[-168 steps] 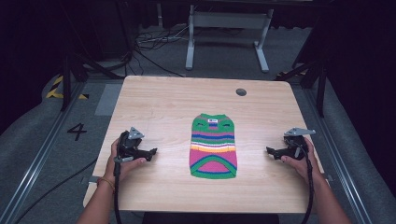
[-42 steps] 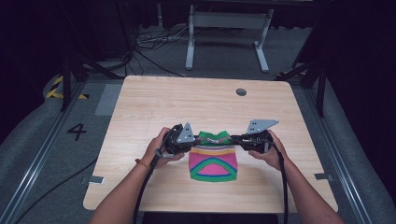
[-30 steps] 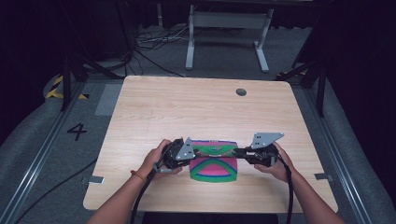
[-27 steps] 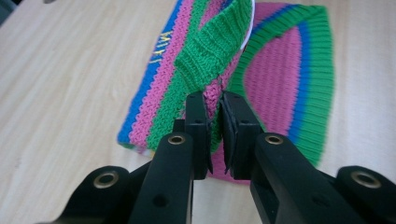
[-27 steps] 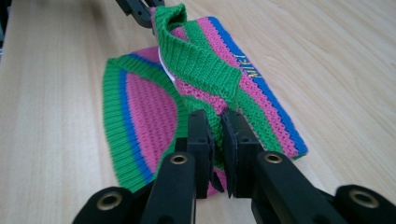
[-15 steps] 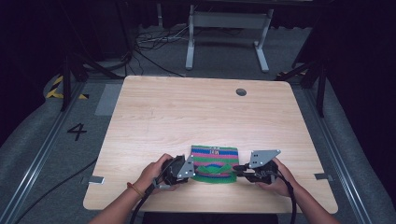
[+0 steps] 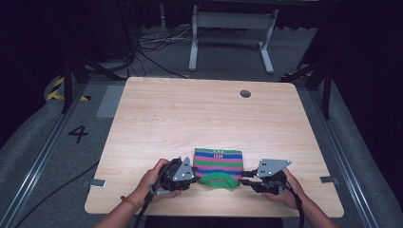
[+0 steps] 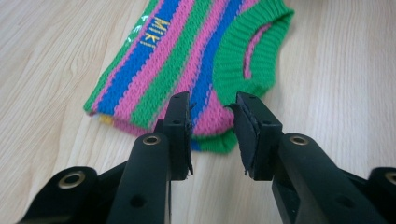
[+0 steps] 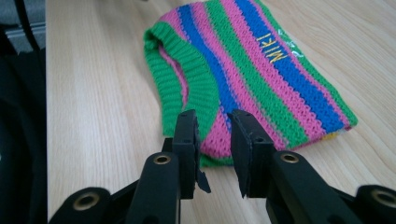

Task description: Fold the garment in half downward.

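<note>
**deskwatcher:** Near the front edge of the desk point(image 7: 157, 118) sits a little striped knit sweater point(image 7: 217, 164), folded over so the green collar faces the person. Stripes are pink, green and blue, with yellow lettering on a blue band.

**knitfan22:** Where are the hands?

**deskwatcher:** One on each side of it. Left tool point(image 7: 190, 175) is just beside the sweater's left edge, right tool point(image 7: 246, 176) just beside the right edge, both pointing inward.

**knitfan22:** Grabbing it?

**deskwatcher:** Nope. Left gripper view has the left tool point(image 8: 212, 133) with jaws spread a bit, bare gap between them, the sweater point(image 8: 187, 65) corner lying on the wood right past the tips. Right gripper view is the same deal: right tool point(image 9: 215, 151) jaws apart, nothing pinched, sweater point(image 9: 252, 70) hem just beyond. Can't tell if the tips touch the fabric.
</note>
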{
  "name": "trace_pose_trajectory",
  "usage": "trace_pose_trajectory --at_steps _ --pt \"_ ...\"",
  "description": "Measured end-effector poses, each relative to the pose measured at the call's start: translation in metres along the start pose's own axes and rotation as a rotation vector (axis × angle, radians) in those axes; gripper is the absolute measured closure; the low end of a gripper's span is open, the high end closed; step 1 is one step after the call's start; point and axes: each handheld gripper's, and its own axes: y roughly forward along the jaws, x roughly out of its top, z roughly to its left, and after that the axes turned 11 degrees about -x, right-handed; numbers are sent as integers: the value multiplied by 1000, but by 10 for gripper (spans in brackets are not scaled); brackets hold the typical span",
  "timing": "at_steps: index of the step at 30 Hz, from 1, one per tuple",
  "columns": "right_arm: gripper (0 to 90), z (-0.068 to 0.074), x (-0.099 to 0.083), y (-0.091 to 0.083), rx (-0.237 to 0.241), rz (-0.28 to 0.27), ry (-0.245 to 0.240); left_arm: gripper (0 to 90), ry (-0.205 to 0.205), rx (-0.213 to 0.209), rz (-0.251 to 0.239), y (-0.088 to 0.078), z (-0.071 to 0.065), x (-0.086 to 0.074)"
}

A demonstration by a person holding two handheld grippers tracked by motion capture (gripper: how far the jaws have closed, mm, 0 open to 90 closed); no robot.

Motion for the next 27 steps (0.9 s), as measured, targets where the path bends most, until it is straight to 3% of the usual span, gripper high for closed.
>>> trace_pose_trajectory --at_steps 5,8,13,17,20,27 --pt "644 4 2 12 -29 12 13 643 -69 -11 5 17 7 0" --pt "593 5 -4 18 -49 40 15 643 -56 -7 39 25 3 -5" --pt "512 4 -11 25 -67 60 39 665 -68 -20 12 28 5 -10" --pt "505 1 -14 28 -68 45 42 663 -88 -34 -4 28 9 -13" --pt "505 -3 -17 29 -63 33 57 672 -72 1 32 30 8 -6" --pt "467 -5 -13 29 -106 50 38 664 -89 5 23 31 13 -5"
